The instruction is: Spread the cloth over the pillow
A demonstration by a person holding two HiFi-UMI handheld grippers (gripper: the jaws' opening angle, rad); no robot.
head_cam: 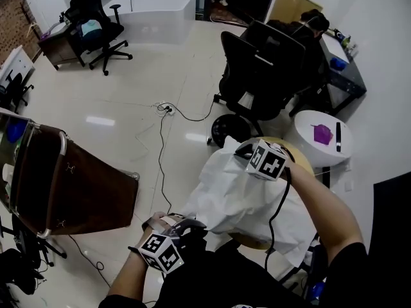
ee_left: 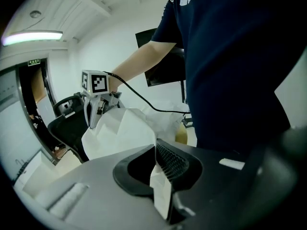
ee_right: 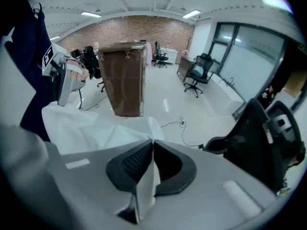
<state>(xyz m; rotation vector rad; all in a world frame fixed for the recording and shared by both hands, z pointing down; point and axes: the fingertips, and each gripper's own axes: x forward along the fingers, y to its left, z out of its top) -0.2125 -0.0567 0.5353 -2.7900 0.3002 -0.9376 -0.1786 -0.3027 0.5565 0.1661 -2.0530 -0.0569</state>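
The left gripper point(head_cam: 183, 224) and the right gripper point(head_cam: 246, 150) each pinch the white cloth point(head_cam: 237, 197) over the yellow pillow point(head_cam: 252, 241). A black chair point(head_cam: 263, 76) stands behind it. The green door sign point(ee_left: 33, 61) is too small to read.

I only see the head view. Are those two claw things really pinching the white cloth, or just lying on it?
Observer: In its own view, the left gripper is shut on a fold of the cloth.
Operator: And the other one?
Observer: Its view shows the right gripper shut on the cloth too, with a strip pinched in it.
Operator: That brown thing on the floor looks tipped over to me.
Observer: In the right gripper view the brown stand is upright.
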